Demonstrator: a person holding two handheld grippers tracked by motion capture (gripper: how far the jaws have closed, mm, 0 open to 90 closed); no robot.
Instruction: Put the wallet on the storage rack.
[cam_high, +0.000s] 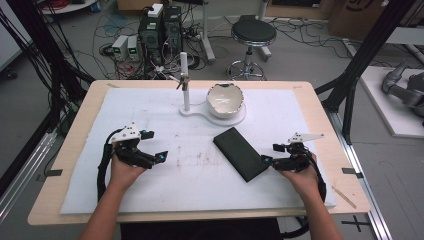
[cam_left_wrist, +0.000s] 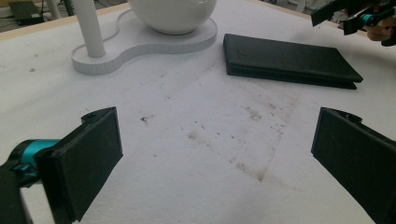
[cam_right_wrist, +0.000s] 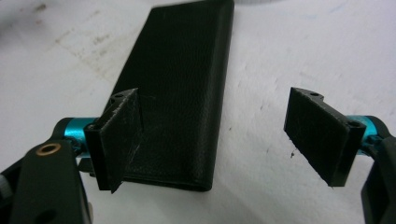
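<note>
The left gripper (cam_high: 159, 148) hovered wide open and empty at nine o'clock on the mat (cam_high: 150, 195). The wallet (cam_high: 240, 153) lay flat at centre, slanting toward four o'clock. There the right gripper (cam_high: 274, 153) gaped wide beside its near end, one jaw overhanging it; I judged a careless close could skid the flat wallet away.
</note>
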